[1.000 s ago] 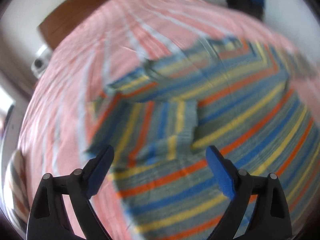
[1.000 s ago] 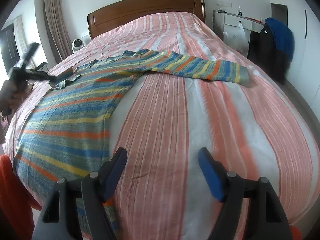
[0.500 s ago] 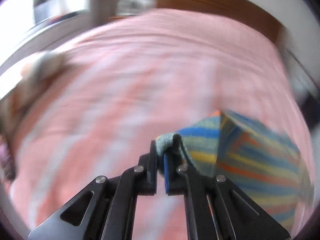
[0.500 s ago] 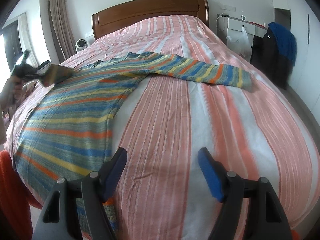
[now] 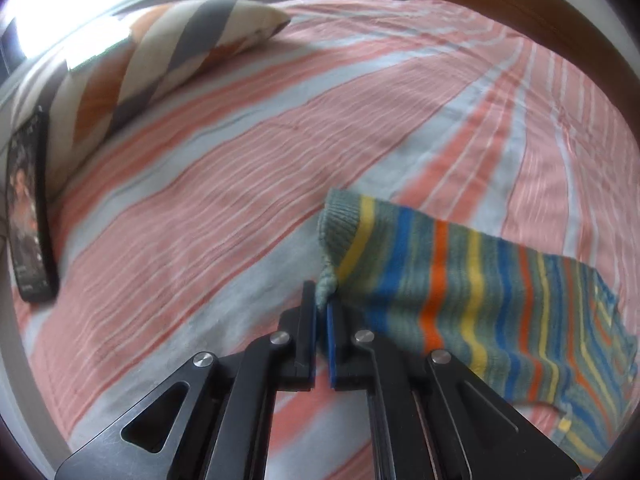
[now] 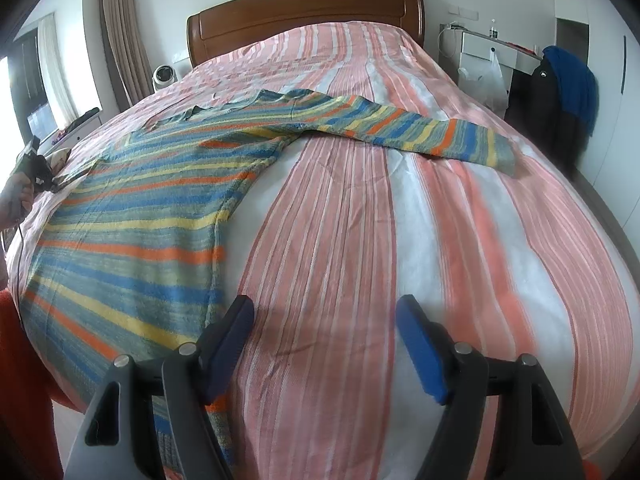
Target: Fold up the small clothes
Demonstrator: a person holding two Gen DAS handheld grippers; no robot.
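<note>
On the bed (image 6: pixel 400 240), over a pink and white striped cover, we see a striped sweater (image 6: pixel 152 208) lying flat on the left side, front down or up we cannot tell. Its stripes are blue, yellow, orange and grey-green. One sleeve (image 6: pixel 420 132) stretches out to the right across the cover, cuff near the bed's right edge. The hem end hangs over the near edge of the bed, just beside our right tool (image 6: pixel 326 332).

Right tool: fingers wide apart, holding nothing, hovering above the bare cover near the foot of the bed.

Left tool (image 5: pixel 322 308): fingers together, clamped on the grey-green cuff of the other sleeve (image 5: pixel 460 292). That sleeve is lifted off the cover at the cuff and runs away to the right. In the right wrist view we also see the left tool (image 6: pixel 38 168) far left, in a hand (image 6: pixel 16 196), at the sweater's left edge.

Around it: a pillow (image 5: pixel 160 52) with grey, orange and cream stripes lies at the far left of the bed, with a dark phone (image 5: pixel 28 216) propped just beside it. A wooden headboard (image 6: pixel 308 12) stands at the far end, a small white camera (image 6: pixel 164 74) next to it. A dark jacket with a blue cloth (image 6: pixel 568 84) on top hangs to the right of the bed, near a white cabinet (image 6: pixel 488 48).
</note>
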